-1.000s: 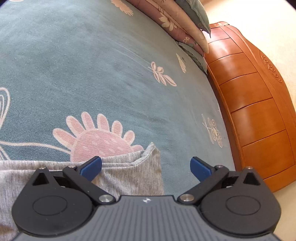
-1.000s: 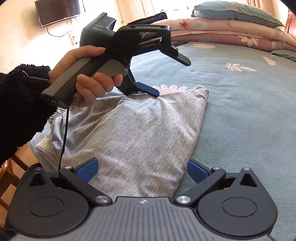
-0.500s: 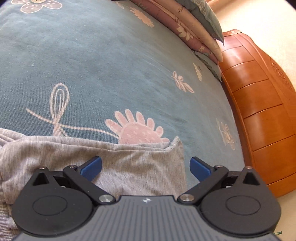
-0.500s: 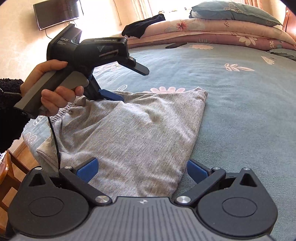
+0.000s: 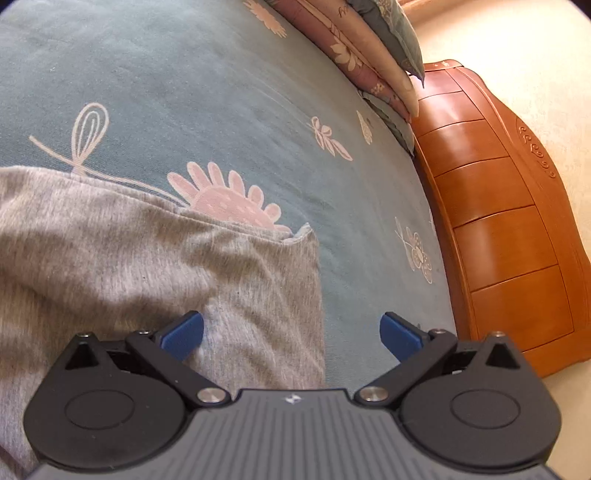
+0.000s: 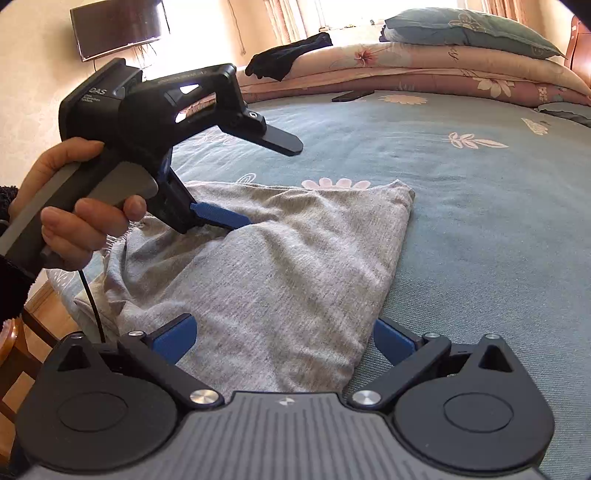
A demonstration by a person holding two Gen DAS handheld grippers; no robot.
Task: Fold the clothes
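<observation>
Teal floral bedspread, grey garment folded, possibly shorts, wooden headboard, left gripper and right gripper wide apart

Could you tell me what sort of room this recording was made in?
Most likely a home bedroom: a wide bed with a teal floral bedspread, stacked quilts and a pillow at its head, and a wall-mounted television.

Sunlit bedroom: teal floral bed, orange wooden footboard, wall-mounted television.

I am holding my right gripper spread wide over the grey garment; my left gripper is poised, splayed, above its far edge.
</observation>
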